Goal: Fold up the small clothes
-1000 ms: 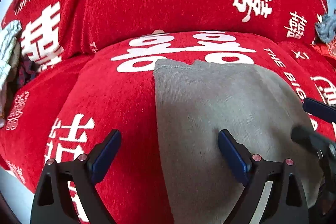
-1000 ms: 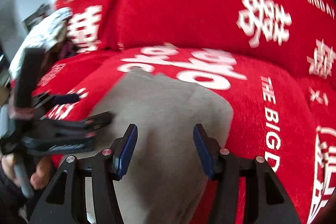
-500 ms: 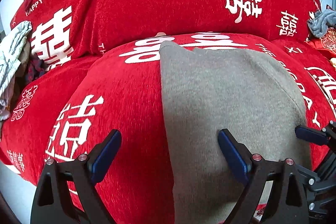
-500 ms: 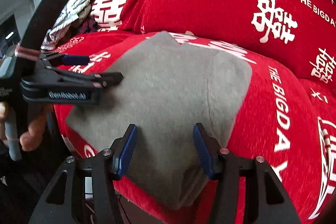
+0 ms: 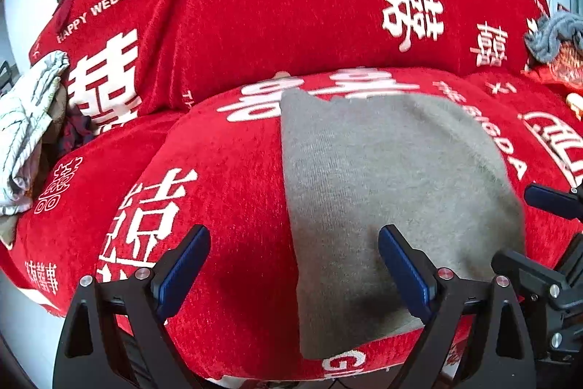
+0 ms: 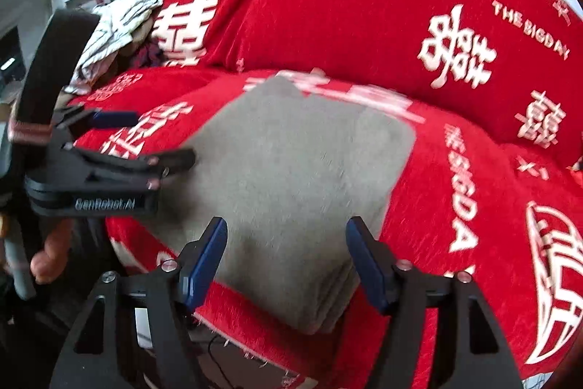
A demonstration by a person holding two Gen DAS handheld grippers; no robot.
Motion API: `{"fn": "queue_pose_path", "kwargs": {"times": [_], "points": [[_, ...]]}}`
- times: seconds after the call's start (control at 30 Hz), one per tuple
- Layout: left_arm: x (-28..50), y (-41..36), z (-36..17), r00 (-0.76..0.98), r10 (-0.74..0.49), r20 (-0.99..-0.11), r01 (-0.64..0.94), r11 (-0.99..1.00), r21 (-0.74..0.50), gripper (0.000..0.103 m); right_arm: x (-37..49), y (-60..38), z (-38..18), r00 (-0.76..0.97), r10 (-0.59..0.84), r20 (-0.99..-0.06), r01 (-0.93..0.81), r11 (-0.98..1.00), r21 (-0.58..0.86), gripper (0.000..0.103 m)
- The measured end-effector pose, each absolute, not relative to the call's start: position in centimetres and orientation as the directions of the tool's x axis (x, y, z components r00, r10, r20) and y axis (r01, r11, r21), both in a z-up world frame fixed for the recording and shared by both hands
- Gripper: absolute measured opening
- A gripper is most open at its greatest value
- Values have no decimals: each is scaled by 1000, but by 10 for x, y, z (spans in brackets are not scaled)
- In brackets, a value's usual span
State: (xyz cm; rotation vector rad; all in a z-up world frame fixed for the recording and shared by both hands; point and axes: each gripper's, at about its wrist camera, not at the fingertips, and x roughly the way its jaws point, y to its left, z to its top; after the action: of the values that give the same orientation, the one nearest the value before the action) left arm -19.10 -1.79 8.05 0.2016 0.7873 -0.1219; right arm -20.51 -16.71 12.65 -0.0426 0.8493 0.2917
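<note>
grey cloth (image 5: 393,192) lies folded flat on red sofa (image 5: 226,177); left gripper (image 5: 293,267) wide, empty; right gripper (image 6: 288,259) opening, empty.

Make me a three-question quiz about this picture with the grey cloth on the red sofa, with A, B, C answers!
1. Where does the grey cloth lie?
A. on the red sofa cover's seat cushion
B. on the floor
C. hanging on the backrest

2. What colour are the pads inside the left tongs?
A. yellow
B. blue
C. white

3. How do the left tongs stand?
A. clamped on the cloth
B. holding a striped garment
C. open, holding nothing

Answers:
1. A: the cloth lies flat and folded on the seat cushion, in front of the backrest.
2. B: both pads show dark blue against the black arms.
3. C: a wide gap shows between the pads, and the cloth's left edge lies untouched beneath it.
</note>
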Motion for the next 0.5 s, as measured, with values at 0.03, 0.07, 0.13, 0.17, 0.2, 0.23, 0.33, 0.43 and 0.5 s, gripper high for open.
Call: {"fn": "queue_pose_path", "kwargs": {"times": [0.03, 0.07, 0.13, 0.17, 0.2, 0.23, 0.33, 0.43, 0.5], "points": [[-191, -17, 83, 698, -46, -715, 189, 974, 122, 94, -204, -166, 130, 629, 234, -742, -266, 961, 78, 71], [-192, -19, 84, 697, -52, -715, 192, 975, 116, 94, -204, -165, 132, 631, 232, -741, -259, 962, 80, 71], [-195, -20, 86, 703, -40, -710, 180, 976, 123, 94, -202, -163, 135, 631, 209, -747, -236, 969, 71, 71], [-196, -22, 85, 702, -39, -711, 183, 975, 128, 94, -201, -161, 135, 627, 195, -754, -225, 972, 64, 71], [-195, -23, 84, 698, -40, -715, 184, 975, 125, 94, -199, -159, 134, 622, 179, -762, -210, 976, 57, 71], [-195, -24, 82, 689, -40, -723, 182, 976, 119, 94, -198, -159, 133, 618, 170, -768, -199, 978, 57, 71], [-195, -23, 78, 674, -54, -737, 179, 980, 92, 94, -197, -158, 130, 602, 160, -782, -171, 983, 69, 71], [-196, -20, 78, 666, -70, -743, 161, 986, 52, 94, -197, -158, 128, 596, 140, -791, -150, 987, 63, 71], [-200, -19, 78, 680, -68, -730, 140, 989, 38, 94, -197, -158, 127, 591, 134, -795, -140, 988, 62, 71]]}}
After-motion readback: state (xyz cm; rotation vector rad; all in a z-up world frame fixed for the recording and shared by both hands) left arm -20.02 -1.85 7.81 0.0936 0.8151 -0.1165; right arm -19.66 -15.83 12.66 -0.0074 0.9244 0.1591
